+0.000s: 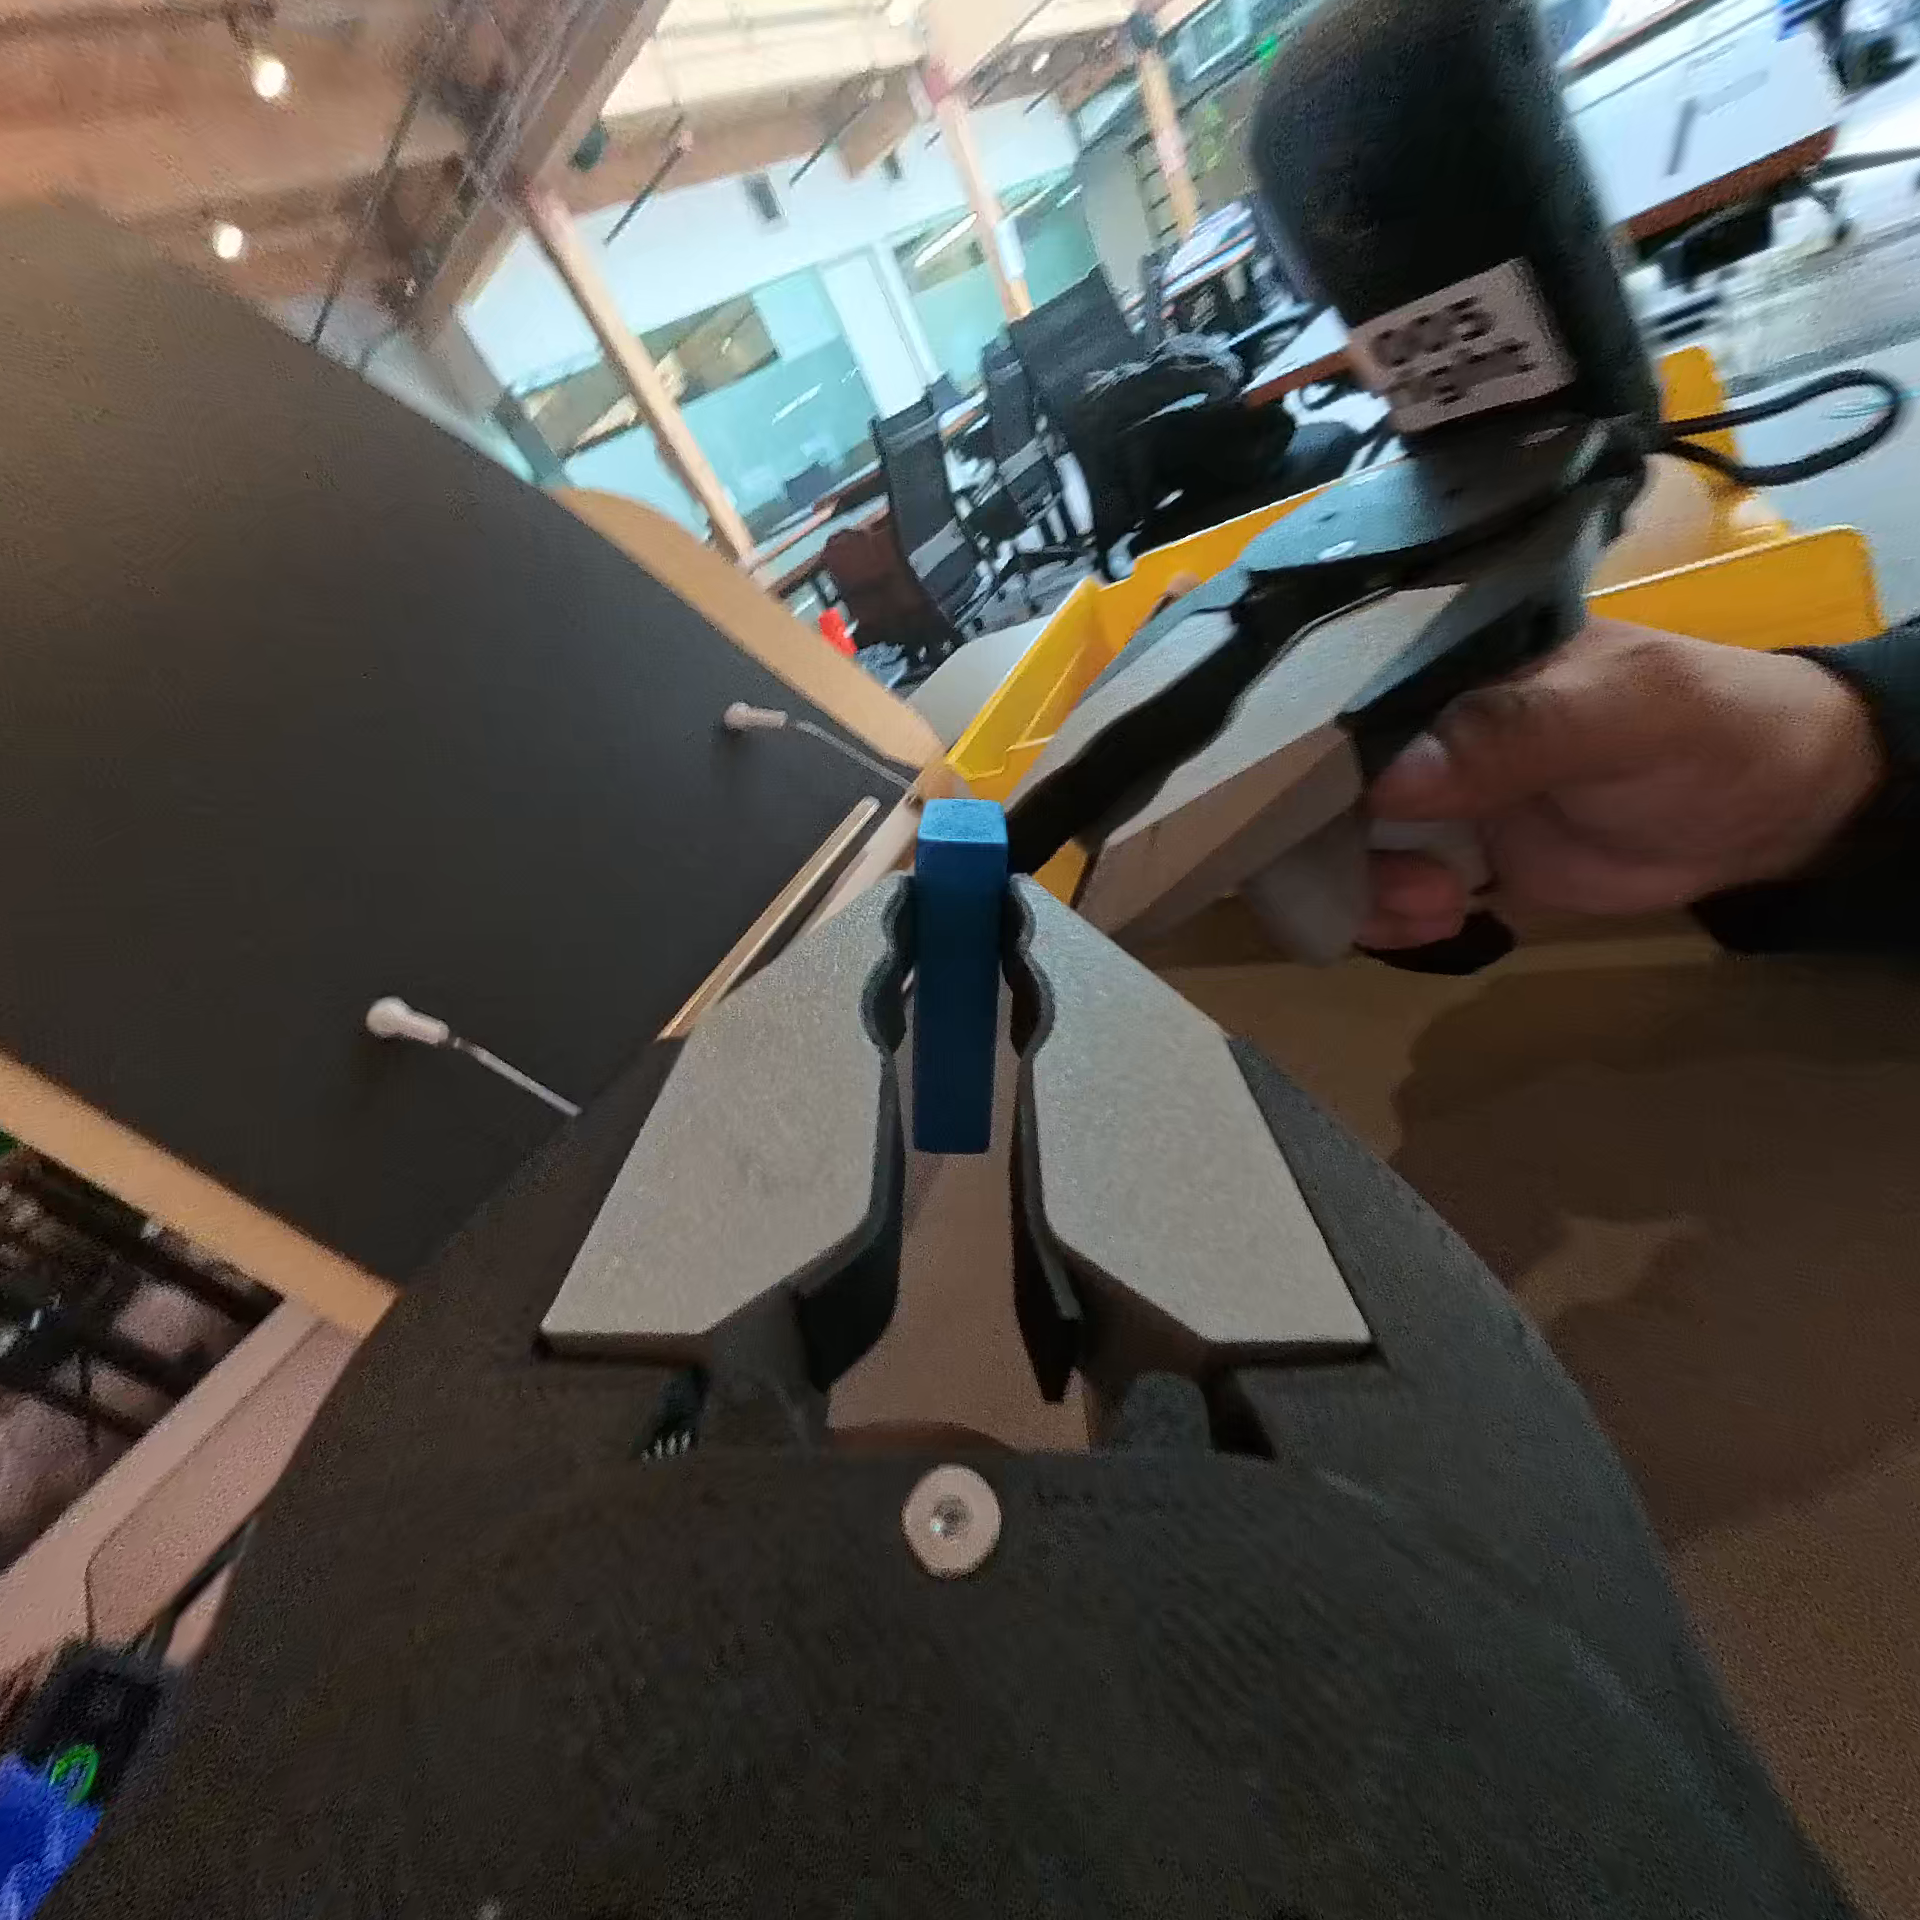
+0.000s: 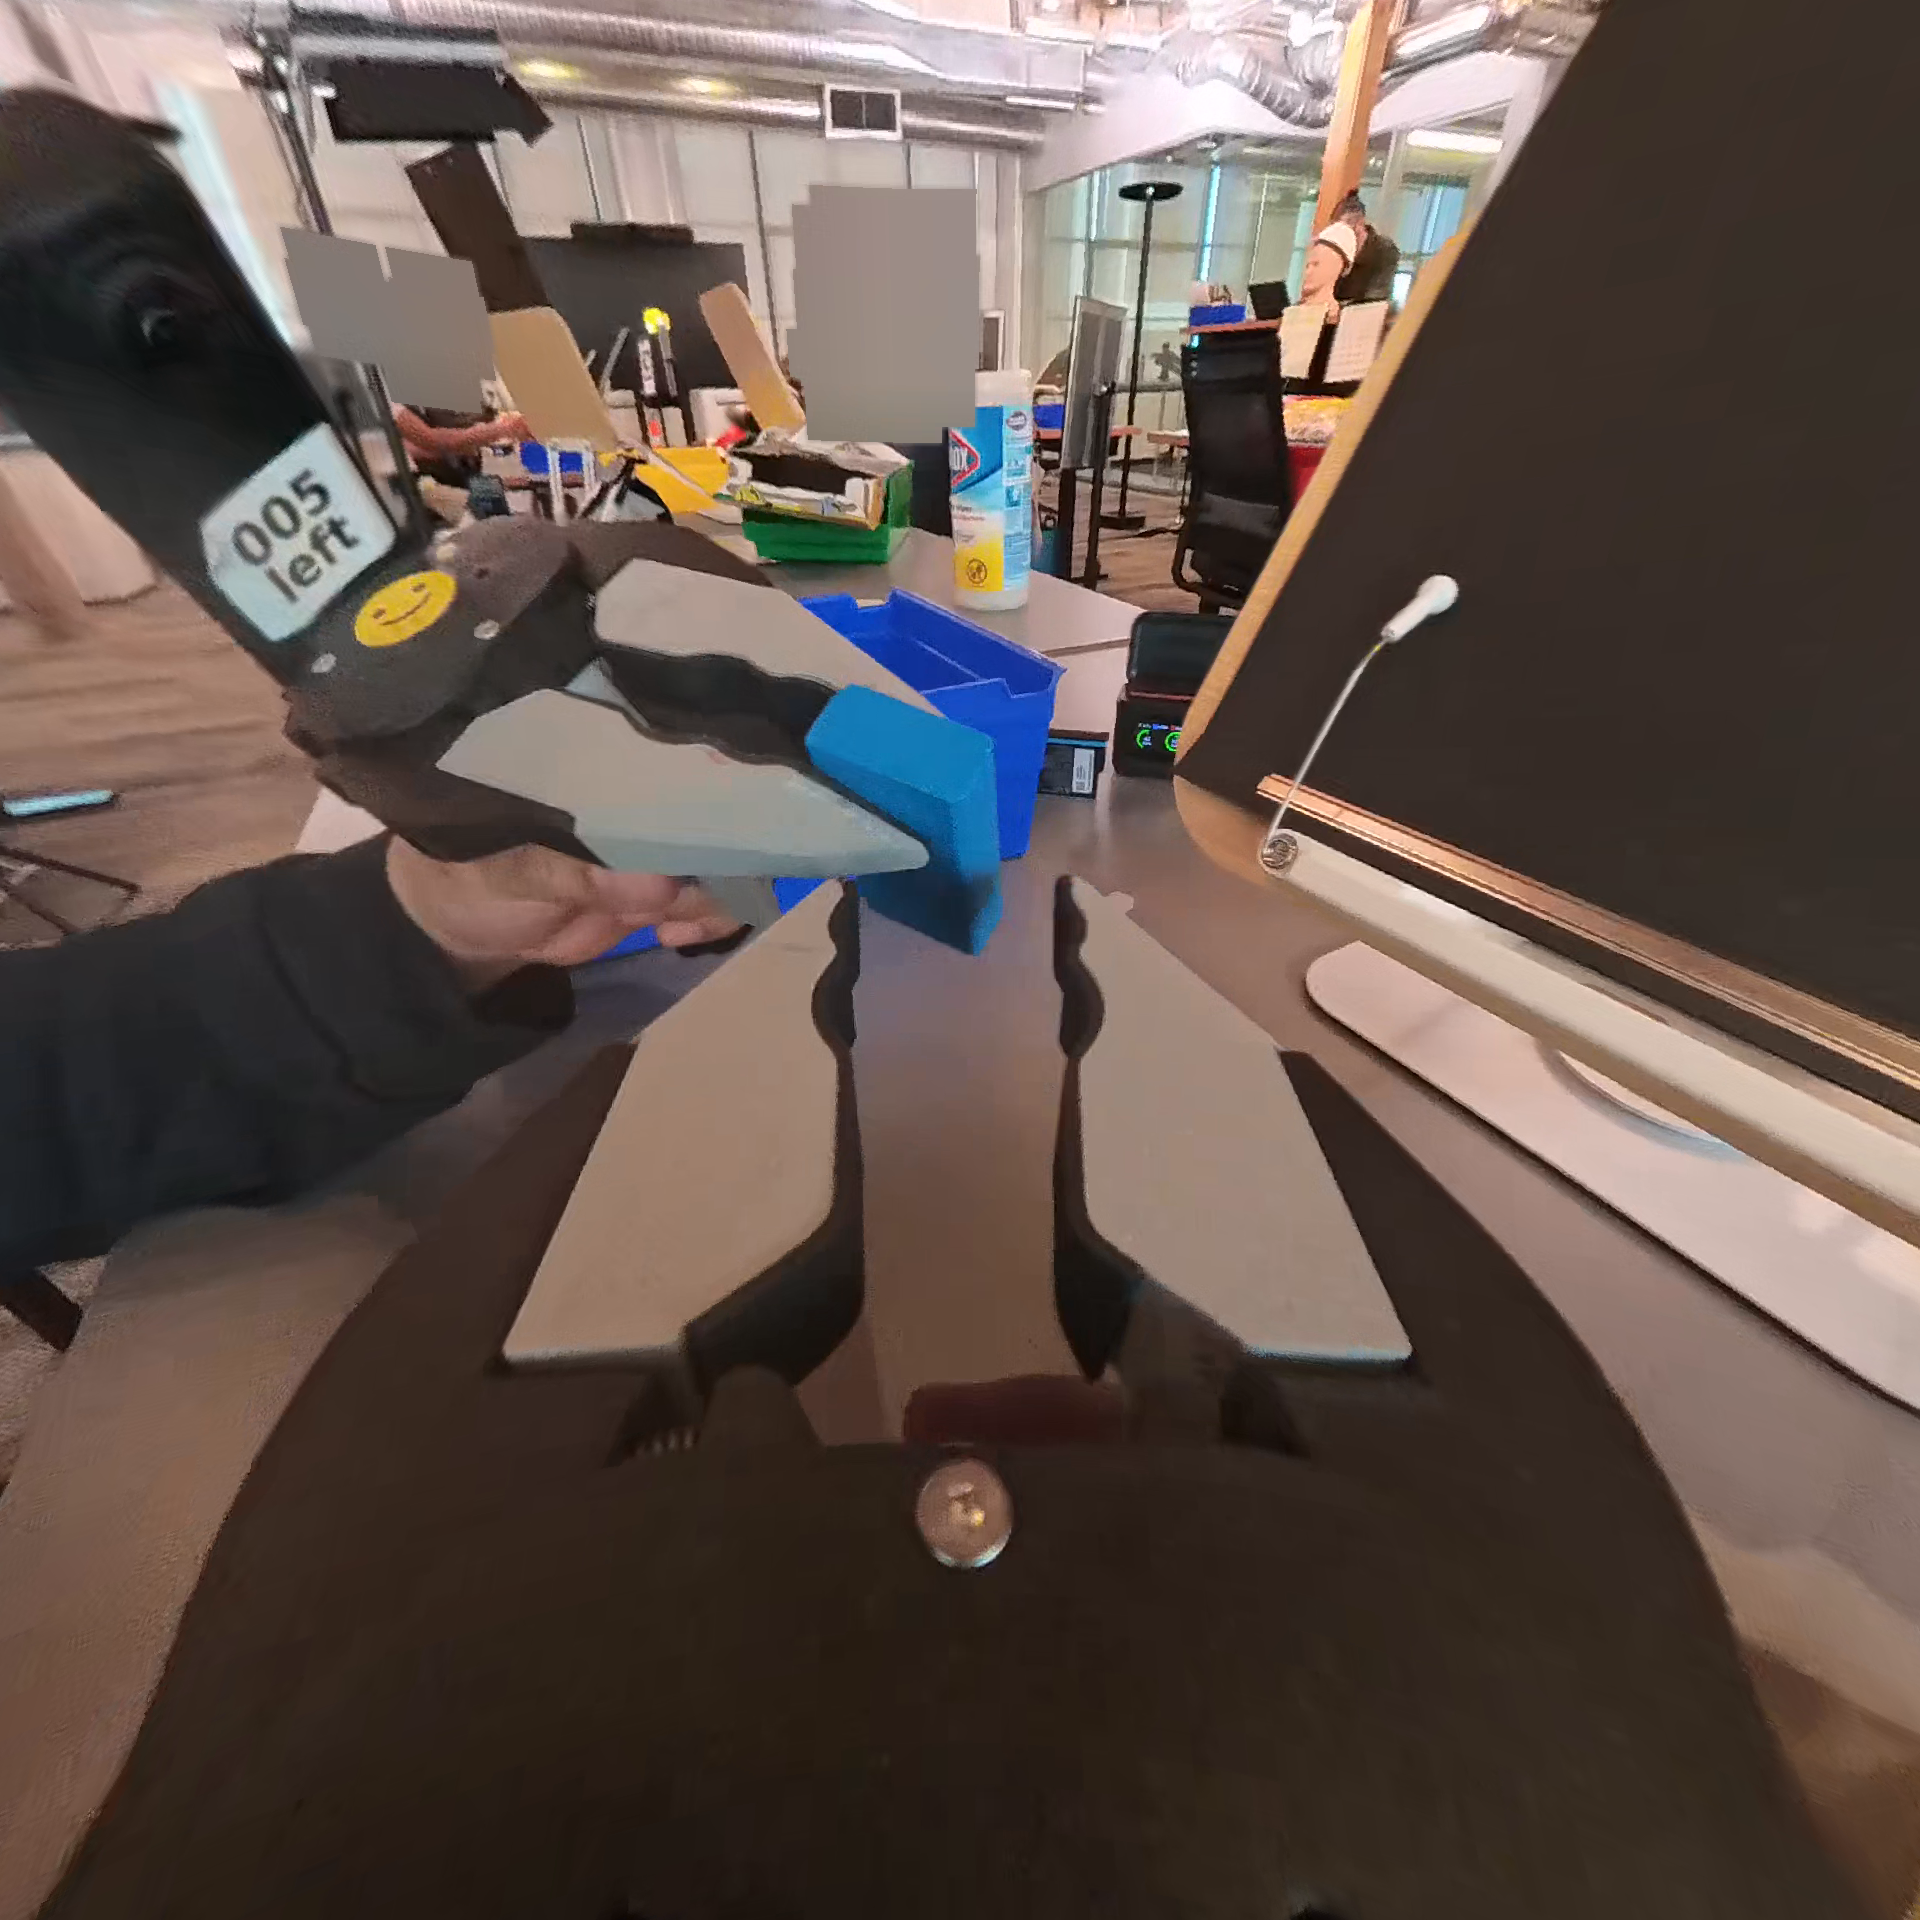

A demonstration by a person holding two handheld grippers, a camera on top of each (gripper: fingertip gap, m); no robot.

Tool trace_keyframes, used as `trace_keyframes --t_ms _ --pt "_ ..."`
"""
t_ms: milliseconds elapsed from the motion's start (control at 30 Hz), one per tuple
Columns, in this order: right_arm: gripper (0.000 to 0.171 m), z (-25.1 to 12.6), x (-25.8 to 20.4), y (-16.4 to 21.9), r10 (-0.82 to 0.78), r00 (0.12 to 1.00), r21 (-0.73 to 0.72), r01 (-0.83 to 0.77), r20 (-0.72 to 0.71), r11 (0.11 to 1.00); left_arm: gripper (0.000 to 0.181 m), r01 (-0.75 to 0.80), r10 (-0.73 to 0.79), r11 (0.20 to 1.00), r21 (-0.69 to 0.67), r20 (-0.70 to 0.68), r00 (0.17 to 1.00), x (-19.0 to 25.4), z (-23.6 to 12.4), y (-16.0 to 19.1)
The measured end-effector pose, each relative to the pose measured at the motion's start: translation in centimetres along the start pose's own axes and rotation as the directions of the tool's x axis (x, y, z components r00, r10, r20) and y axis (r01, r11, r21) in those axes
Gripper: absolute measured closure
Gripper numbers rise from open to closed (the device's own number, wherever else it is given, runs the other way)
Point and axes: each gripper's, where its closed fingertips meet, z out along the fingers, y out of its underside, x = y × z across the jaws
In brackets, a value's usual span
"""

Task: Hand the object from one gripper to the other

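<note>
Your left gripper (image 1: 956, 940) clamps the blue block (image 1: 958, 977) near its fingertips. Block's long axis runs along the fingers in the left wrist view, far end poking past the tips toward the right gripper (image 1: 1023, 831), whose tip sits just beside that end. Your right gripper (image 2: 956, 914) stands empty, fingers a moderate gap apart, nothing between them. In the right wrist view the block (image 2: 914, 800) hangs just above and ahead of those tips, tilted, one end pointing down-right, the left gripper (image 2: 894, 790) pinching its upper part. Block is off the table (image 2: 1507, 1382). Blue bin (image 2: 935, 665) sits behind it, black board (image 2: 1662, 468) to the right.
</note>
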Motion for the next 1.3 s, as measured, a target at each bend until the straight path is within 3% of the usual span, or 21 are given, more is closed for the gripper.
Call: trace_keyframes --t_ms 167,333,433,500,567,633,700,800,933,1033,1200,1267,1300 --pt "0.129 -0.2 -2.0 -0.9 -0.091 0.992 0.032 0.089 0.083 0.996 0.168 0.104 -0.081 0.989 0.107 -0.200 0.976 1.7 -1.5 -1.6" --pt "0.140 -0.7 -5.5 -2.3 -0.169 0.962 0.122 0.145 0.216 0.982 0.168 0.306 -0.195 0.914 0.265 -0.374 0.907 2.1 -3.5 -4.6" --pt "0.142 -0.7 -5.7 -2.5 -0.217 0.957 0.138 0.193 0.193 0.971 0.168 0.353 -0.201 0.894 0.276 -0.457 0.866 3.1 -4.0 -5.3" --pt "0.153 -0.9 -6.4 -2.4 -0.252 0.942 0.139 0.225 0.221 0.964 0.168 0.362 -0.210 0.896 0.257 -0.472 0.856 3.7 -3.7 -5.3" --pt "0.156 -0.9 -6.0 -2.5 -0.316 0.934 0.136 0.295 0.169 0.946 0.164 0.415 -0.263 0.878 0.240 -0.484 0.835 3.5 -3.6 -5.3" --pt "0.158 -0.9 -4.4 -3.1 -0.437 0.900 0.129 0.433 0.003 0.892 0.155 0.506 -0.368 0.836 0.212 -0.468 0.804 2.1 -3.4 -5.2" --pt "0.158 -1.0 -2.8 -3.1 -0.586 0.794 0.042 0.599 -0.163 0.800 0.143 0.603 -0.468 0.777 0.181 -0.473 0.746 0.8 -3.4 -5.0" --pt "0.159 -0.7 -0.8 -2.3 -0.783 0.542 -0.187 0.772 -0.303 0.607 0.133 0.681 -0.576 0.725 0.103 -0.450 0.682 -0.2 -2.8 -3.7" --pt "0.159 -0.6 1.3 -1.2 -0.904 0.303 -0.414 0.812 -0.303 0.411 0.119 0.745 -0.691 0.666 -0.036 -0.405 0.598 -0.2 -1.7 -1.3" --pt "0.159 -0.6 1.6 -1.2 -0.956 0.133 -0.487 0.837 -0.260 0.249 0.125 0.798 -0.754 0.596 -0.091 -0.405 0.517 -0.2 -1.5 -0.6" --pt "0.159 0.3 1.1 0.1 -0.987 -0.006 -0.534 0.842 -0.159 0.081 0.130 0.824 -0.832 0.494 -0.277 -0.424 0.357 1.9 -0.9 1.3" --pt "0.159 0.3 1.2 0.1 -0.989 -0.050 -0.547 0.836 -0.142 0.036 0.138 0.810 -0.841 0.488 -0.324 -0.424 0.337 2.7 -0.6 1.9" --pt "0.159 0.2 1.4 0.2 -0.989 -0.062 -0.557 0.830 -0.133 0.023 0.152 0.818 -0.833 0.483 -0.313 -0.453 0.318 2.7 -0.8 1.4"
